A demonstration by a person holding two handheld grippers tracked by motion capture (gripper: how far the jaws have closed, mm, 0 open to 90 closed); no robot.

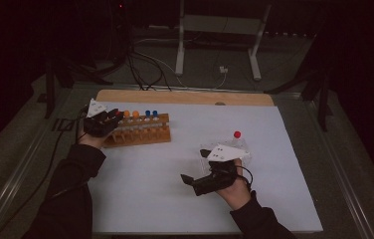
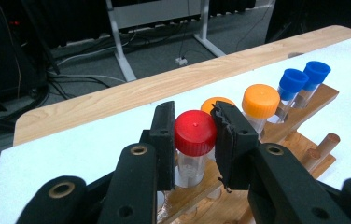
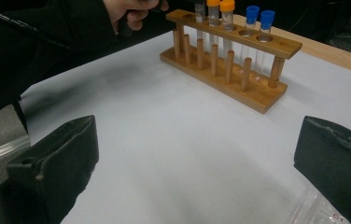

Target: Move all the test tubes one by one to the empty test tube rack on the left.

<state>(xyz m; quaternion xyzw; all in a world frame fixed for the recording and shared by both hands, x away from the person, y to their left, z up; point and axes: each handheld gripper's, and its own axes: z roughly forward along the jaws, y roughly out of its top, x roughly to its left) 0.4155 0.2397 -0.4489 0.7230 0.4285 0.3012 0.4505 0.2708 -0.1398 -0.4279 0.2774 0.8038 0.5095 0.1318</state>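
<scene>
Care with alignment is the main thing here: the left tool [image 2: 193, 140] grips a red-capped tube [image 2: 194, 140] by its cap, jaws narrow and pressing on either side, with the tube's lower end already in a hole at the near end of the wooden rack [image 2: 299, 126]. To seat it well, I judge the tube should go straight down, kept upright, and the jaws should open only once it rests on the rack's base; a tilt could jam it against the hole's rim or nudge the neighbouring orange-capped tube [image 2: 260, 103] just beside the right-hand jaw. Two blue-capped tubes [image 2: 304, 79] stand farther along the same row. In the high view the left tool [image 1: 106, 122] sits over the rack's left end [image 1: 140, 134]. The right tool [image 1: 195, 172] rests low over the white surface [image 1: 165, 199], jaws wide and empty, well apart from the rack. Just beyond it lies a clear bag [image 1: 234, 144] with another red-capped tube [image 1: 237, 134].
</scene>
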